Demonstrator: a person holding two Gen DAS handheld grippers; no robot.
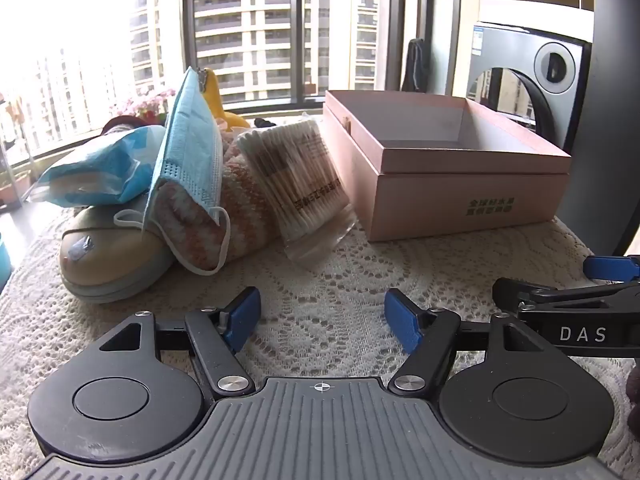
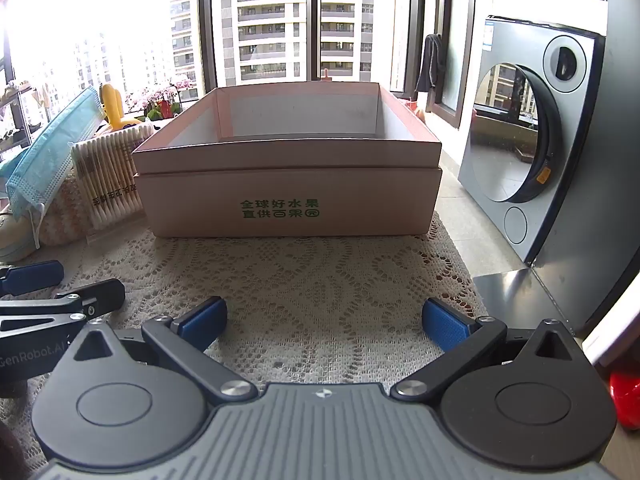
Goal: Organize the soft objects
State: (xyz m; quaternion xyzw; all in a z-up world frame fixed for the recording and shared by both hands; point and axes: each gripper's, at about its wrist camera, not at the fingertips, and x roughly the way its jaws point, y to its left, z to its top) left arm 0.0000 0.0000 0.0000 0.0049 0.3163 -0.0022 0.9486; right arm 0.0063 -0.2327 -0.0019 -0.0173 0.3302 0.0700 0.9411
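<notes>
Left gripper (image 1: 322, 320) agape (tan slipper (image 1: 112, 256) alongside)

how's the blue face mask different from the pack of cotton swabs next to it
The face mask is pale blue pleated fabric with white ear loops; the pack of cotton swabs is a clear plastic bag of white-tipped sticks. The face mask is draped loose over a striped orange-and-white soft item, while the pack of cotton swabs leans against that item with its bottom on the lace cloth. Both sit left of the pink box.
</notes>
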